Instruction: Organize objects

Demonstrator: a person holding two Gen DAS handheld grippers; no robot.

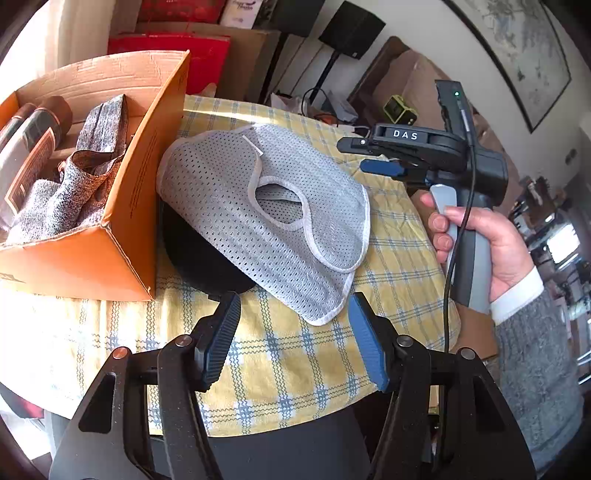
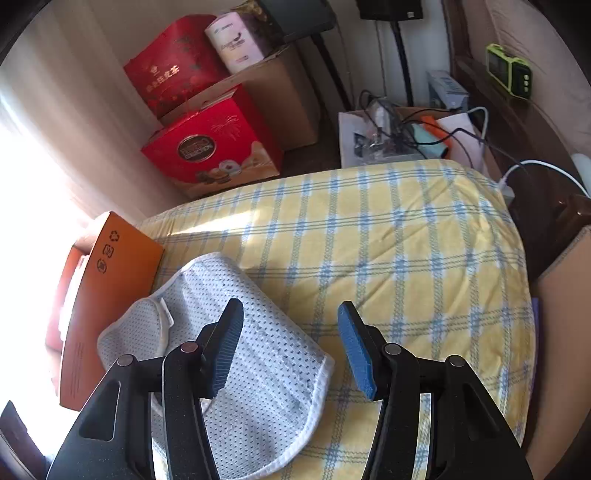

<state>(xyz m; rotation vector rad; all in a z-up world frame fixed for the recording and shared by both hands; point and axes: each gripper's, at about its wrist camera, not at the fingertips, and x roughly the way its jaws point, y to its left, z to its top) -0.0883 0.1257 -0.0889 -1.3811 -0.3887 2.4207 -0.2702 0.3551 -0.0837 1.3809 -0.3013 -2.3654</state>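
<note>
Left gripper [image 1: 291, 339] jaws wide, nothing between them, hanging over the yellow-and-blue plaid cloth [image 1: 288, 373] on the desk. Just ahead of its pads lies the grey mesh cover [image 1: 236, 206] with white trim and a round opening, draped over a black rounded object [image 1: 199, 254] that shows under its near-left edge. The cover's near corner sits between and just beyond the two pads, not touching.

Right gripper [image 2: 291, 339] jaws also wide and empty; in the right wrist view the mesh cover [image 2: 258, 369] lies under and beside its left finger, the right finger over bare cloth. In the left wrist view the right gripper [image 1: 369, 157] is seen from the side, held by a hand [image 1: 487, 243] in a grey sleeve, with "DAS" readable on its body and a green light lit on top.

Left of the cover, touching it, stands an open orange cardboard box [image 1: 122, 236] holding speckled grey fabric [image 1: 70, 184] and dark cylinders [image 1: 40, 129]; recycling-type symbols are printed on its side.

Farther back: red gift boxes [image 2: 210, 147] with gold Chinese lettering, too small to read, brown cartons, a speaker on a stand [image 1: 351, 29], a green device [image 2: 509, 70], cables.
</note>
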